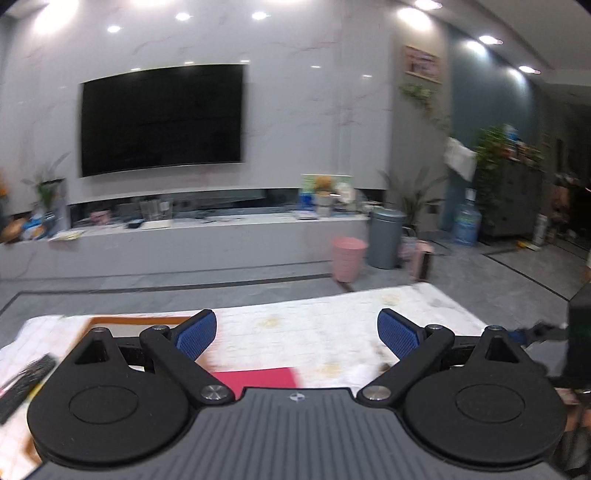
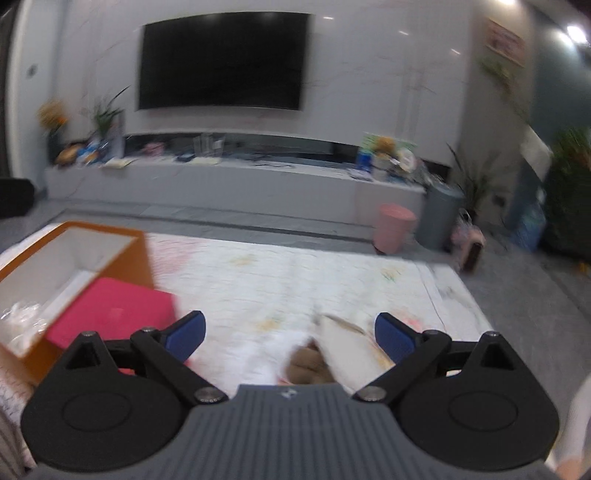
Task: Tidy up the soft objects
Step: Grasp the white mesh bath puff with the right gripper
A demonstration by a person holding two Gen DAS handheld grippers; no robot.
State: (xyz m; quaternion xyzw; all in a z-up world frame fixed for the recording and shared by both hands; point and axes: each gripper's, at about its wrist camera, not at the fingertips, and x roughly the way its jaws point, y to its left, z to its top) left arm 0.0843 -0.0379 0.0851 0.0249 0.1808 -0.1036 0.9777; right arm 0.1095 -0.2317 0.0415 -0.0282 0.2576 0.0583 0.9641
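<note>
1 plush toy below spread right claw.

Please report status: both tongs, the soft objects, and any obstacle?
Left tongs open, empty. Right tongs open, empty, over soft toy on table cloth. Orange box left, pink box against it. Nothing blocking.

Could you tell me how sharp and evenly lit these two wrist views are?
Left wrist view: ceiling spotlights blow out into glare, the television bows from fisheye distortion, the pink bin smears. Right wrist view: stronger motion blur, the orange box and the soft pile ahead are indistinct.
</note>
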